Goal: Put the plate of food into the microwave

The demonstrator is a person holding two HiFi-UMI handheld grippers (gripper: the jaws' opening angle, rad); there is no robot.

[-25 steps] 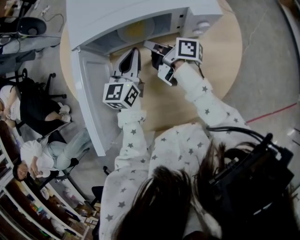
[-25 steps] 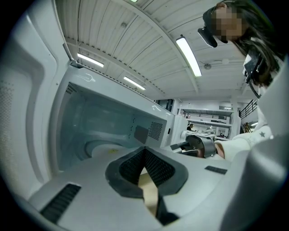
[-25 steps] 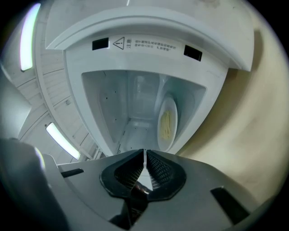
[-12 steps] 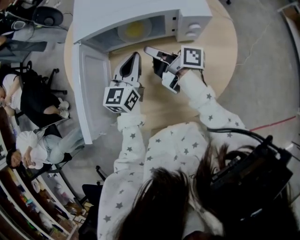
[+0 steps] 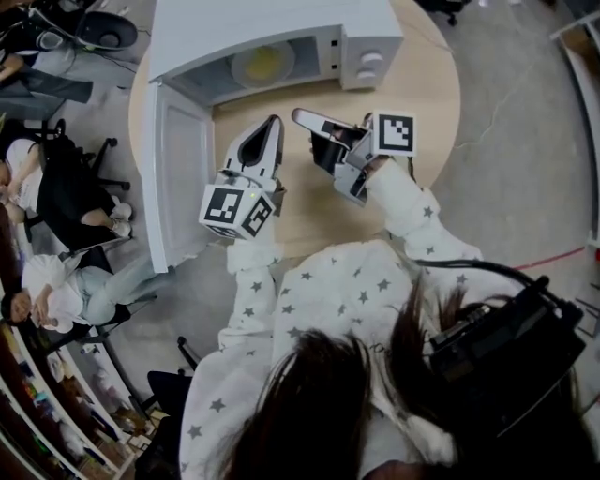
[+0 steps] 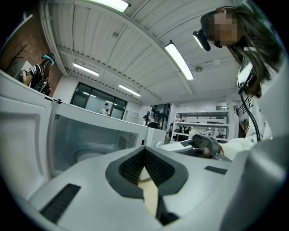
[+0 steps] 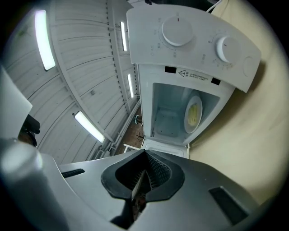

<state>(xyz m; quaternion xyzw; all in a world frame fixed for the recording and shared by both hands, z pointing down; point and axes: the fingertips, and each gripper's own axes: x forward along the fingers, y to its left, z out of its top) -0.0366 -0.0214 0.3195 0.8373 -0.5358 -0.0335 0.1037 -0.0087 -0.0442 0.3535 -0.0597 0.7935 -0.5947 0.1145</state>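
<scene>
The white microwave point(image 5: 281, 23) stands at the far side of the round wooden table point(image 5: 427, 103) with its door point(image 5: 183, 169) swung open to the left. The plate of yellow food point(image 5: 265, 64) lies inside the cavity, also seen as the plate point(image 7: 193, 113) in the right gripper view. My left gripper point(image 5: 275, 120) hovers in front of the opening, shut and empty, pointing level at the cavity point(image 6: 86, 144). My right gripper point(image 5: 298, 114) is beside it, a little to the right; its jaws have just closed fully with nothing between them.
The open door stands just left of the left gripper. The microwave's control panel with two knobs point(image 7: 189, 40) faces the right gripper. People sit on chairs point(image 5: 56, 206) on the floor to the left of the table.
Both grippers have drawn back from the microwave opening toward the person and risen a little. The plate stays inside the microwave.
</scene>
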